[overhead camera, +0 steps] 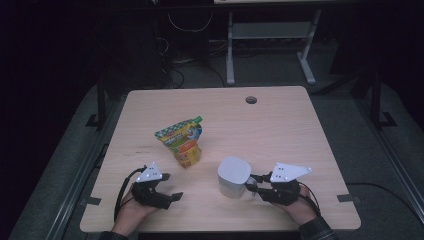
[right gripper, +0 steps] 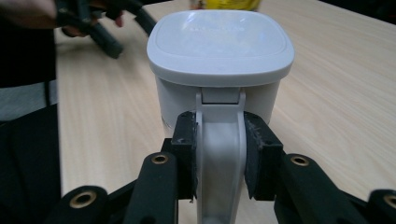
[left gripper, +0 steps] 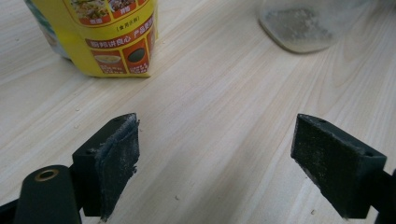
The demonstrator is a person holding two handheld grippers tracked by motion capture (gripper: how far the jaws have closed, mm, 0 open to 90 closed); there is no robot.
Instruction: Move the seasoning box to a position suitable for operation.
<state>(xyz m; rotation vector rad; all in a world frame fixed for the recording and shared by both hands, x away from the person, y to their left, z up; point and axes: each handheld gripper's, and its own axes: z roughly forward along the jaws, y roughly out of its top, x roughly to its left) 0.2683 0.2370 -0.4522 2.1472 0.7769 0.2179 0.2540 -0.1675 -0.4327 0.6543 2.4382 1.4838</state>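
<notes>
Left gripper at the table's near left edge, 2 jaws wide apart around nothing, yellow snack pouch standing just beyond it, white lidded container right of centre, right gripper clamped on its handle

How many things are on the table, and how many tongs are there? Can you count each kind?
Snack pouch: 1
White lidded container with a handle: 1
Tongs: 2, left tongs open, right tongs shut on the handle
Total: 4
</notes>
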